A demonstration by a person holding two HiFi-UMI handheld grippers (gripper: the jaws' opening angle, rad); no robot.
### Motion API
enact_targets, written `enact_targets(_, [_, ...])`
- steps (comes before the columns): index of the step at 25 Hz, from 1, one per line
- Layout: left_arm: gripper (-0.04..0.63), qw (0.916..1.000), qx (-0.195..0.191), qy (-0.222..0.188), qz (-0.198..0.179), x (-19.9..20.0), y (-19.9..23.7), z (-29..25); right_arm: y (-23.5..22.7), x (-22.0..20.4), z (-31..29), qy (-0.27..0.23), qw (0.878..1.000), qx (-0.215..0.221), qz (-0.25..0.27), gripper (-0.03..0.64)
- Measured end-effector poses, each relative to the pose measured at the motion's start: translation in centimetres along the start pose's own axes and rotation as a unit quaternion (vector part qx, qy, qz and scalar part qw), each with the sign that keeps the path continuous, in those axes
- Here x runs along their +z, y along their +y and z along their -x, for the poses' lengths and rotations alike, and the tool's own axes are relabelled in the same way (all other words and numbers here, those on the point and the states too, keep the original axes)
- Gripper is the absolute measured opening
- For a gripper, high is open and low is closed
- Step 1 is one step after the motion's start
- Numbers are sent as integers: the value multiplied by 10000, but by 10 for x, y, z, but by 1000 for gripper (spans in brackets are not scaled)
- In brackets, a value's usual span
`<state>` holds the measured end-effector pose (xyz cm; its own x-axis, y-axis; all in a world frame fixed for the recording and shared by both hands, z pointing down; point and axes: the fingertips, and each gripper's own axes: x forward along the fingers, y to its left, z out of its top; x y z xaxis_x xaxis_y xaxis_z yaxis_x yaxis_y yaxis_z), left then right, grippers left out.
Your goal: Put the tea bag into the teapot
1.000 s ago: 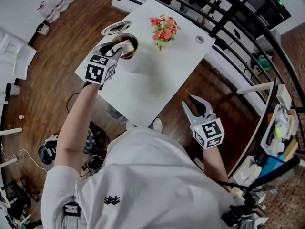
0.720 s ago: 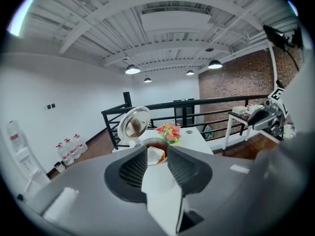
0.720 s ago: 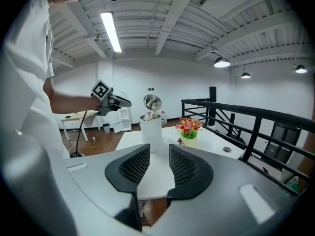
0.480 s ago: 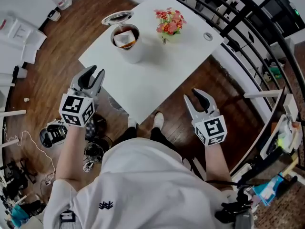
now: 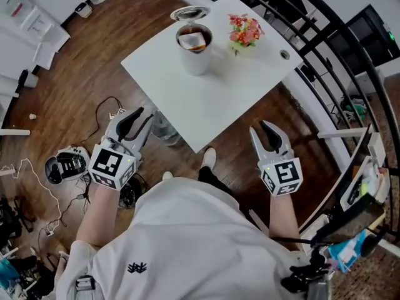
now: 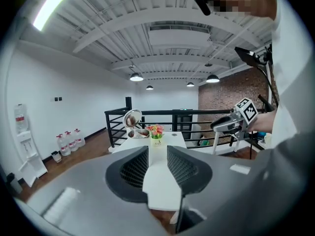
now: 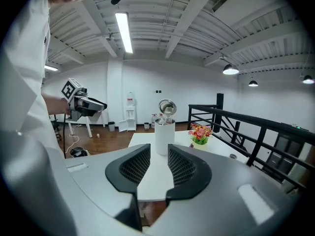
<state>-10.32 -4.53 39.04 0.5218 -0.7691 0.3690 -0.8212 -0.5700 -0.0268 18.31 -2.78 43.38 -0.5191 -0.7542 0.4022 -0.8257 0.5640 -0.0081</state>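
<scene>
Left gripper (image 5: 141, 116), right gripper (image 5: 265, 130): jaws apart, empty, held off the table (image 5: 206, 99). Tea bag (image 5: 190, 40) inside teapot (image 5: 195, 58), lid (image 5: 190, 12) open.

Teapot (image 5: 195, 58): a white, straight-sided cylinder standing upright toward the 11 o'clock edge of the white table (image 5: 206, 102), with its round metal lid (image 5: 189, 13) raised open at the pot's 12 o'clock side. Tea bag (image 5: 192, 40): a pale sachet lying inside the open mouth, against a dark brown interior.

A loft-style industrial workspace: exposed ceiling beams (image 7: 187, 9), brick wall (image 6: 221, 95), black railing (image 6: 128, 103), cables (image 5: 19, 167) strewn on wood floor (image 5: 81, 74).
</scene>
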Motion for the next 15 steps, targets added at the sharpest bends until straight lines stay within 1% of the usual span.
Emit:
enact_targets(4, [118,9996,-122,-100,-221,-10,4,62,46,6,16,22,9997,-219,110,107])
enact_targets(9, [118,9991,-401,-126,-112,-32,10,138,121,12,34,-93,9990,-436,-30,110])
enact_targets(12, [118,9982,-477,-279,-247,-47,18,173,166,7,43,-102,9987,-505,-54,110])
enact_targets(15, [118,9976,-566,-291,-260,-65,22,198,204,-1,52,-53,9983,-563,-103,110])
